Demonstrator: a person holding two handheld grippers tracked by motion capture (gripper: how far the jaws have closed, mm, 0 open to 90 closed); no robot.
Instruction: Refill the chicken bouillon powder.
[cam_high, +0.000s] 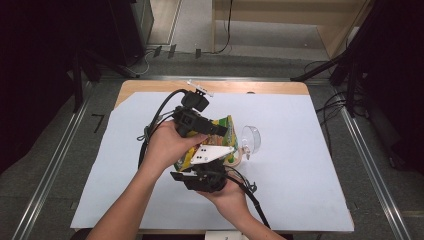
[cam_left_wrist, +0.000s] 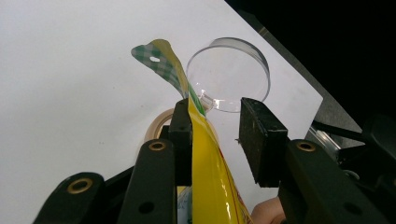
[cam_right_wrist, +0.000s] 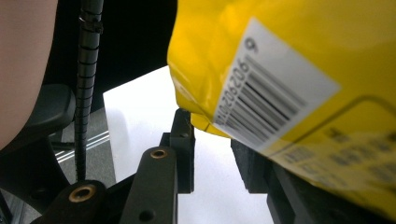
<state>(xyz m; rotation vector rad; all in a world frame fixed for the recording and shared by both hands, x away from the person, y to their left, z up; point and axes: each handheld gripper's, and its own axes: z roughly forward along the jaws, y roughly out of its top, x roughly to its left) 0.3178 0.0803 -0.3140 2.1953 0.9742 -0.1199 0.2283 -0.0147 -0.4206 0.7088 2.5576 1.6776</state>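
The left gripper (cam_left_wrist: 215, 140) has its jaws parted, and the yellow snack bag (cam_left_wrist: 205, 172) lies against one pad only, its long axis running away toward the clear plastic cup (cam_left_wrist: 229, 74). The right gripper (cam_right_wrist: 212, 154) stands under the bag's barcoded side; grip unclear. White table sheet (cam_high: 300, 165) below.

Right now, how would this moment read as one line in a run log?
work: handling yellow bag above table | left tool: open, bag against one pad | right tool: grip unclear | nearby: clear dish
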